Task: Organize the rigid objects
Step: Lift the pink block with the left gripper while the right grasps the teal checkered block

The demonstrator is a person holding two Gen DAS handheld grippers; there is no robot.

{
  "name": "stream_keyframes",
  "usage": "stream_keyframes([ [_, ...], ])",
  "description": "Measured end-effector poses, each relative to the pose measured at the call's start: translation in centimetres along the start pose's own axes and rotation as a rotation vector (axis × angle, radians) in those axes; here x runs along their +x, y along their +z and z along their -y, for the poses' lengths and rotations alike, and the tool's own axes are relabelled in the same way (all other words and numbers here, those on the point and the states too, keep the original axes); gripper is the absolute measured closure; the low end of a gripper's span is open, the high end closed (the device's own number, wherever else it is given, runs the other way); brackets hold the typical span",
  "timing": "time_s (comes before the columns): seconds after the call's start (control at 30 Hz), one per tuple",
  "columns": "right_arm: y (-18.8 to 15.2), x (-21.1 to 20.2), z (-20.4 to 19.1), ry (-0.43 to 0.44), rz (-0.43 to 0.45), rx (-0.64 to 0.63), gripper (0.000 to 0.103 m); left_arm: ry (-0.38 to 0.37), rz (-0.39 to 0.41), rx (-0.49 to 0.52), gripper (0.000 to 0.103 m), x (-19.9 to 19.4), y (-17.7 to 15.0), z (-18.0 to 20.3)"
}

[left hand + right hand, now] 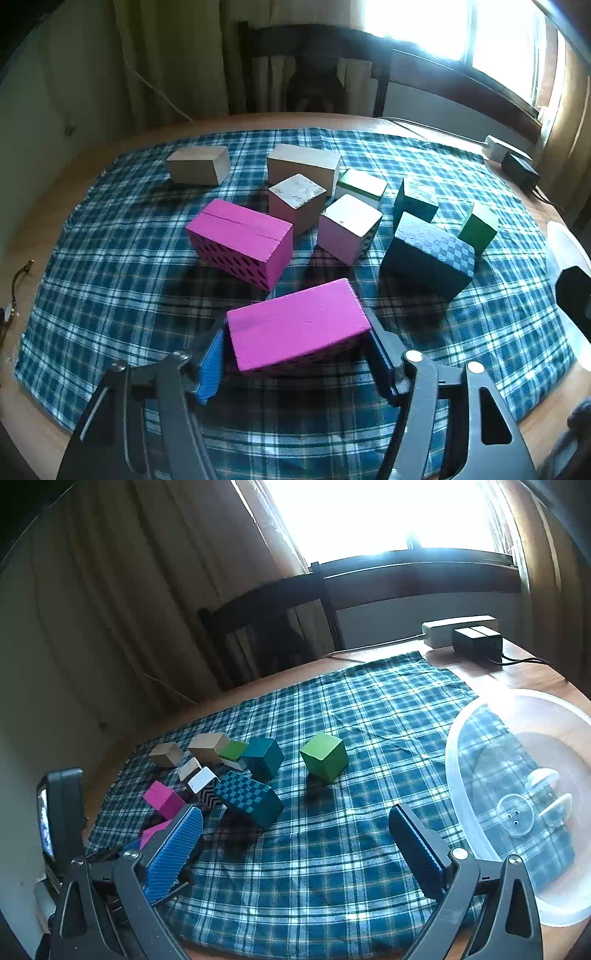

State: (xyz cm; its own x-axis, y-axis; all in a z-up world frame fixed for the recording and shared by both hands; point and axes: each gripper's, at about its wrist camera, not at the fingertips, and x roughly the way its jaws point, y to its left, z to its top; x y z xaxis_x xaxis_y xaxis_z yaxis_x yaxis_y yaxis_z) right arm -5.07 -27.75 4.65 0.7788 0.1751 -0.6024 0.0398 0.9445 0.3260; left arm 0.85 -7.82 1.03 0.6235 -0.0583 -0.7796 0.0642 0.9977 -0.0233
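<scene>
Left wrist view: the near pink block (295, 325) is being gripped at its two short ends by the left hand-held gripper (295, 354), its front edge tilted above the plaid cloth (110, 295) on the desk (37, 258). A slip is being risked, since only the ends are pinched. The right hand-held gripper (295, 842) is being held wide open and empty, near the clear bowl (454, 775).
</scene>
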Motion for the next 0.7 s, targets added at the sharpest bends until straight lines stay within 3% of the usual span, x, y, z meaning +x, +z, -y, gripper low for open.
stream_keyframes([
  [0.1, -0.1, 0.3, 0.0, -0.007, -0.006, -0.007, 0.001, -0.009, 0.005, -0.023, 0.037, -0.3, -0.1, -0.5],
  [0.47, -0.6, 2.0, -0.4, -0.039, -0.054, -0.051, 0.004, 0.065, 0.092, -0.11, 0.037, -2.6, -0.1, -3.1],
  [0.7, -0.8, 3.3, -2.0, 0.025, -0.16, -0.051, 0.008, 0.104, 0.115, -0.149, 0.037, -3.2, -0.3, -4.9],
])
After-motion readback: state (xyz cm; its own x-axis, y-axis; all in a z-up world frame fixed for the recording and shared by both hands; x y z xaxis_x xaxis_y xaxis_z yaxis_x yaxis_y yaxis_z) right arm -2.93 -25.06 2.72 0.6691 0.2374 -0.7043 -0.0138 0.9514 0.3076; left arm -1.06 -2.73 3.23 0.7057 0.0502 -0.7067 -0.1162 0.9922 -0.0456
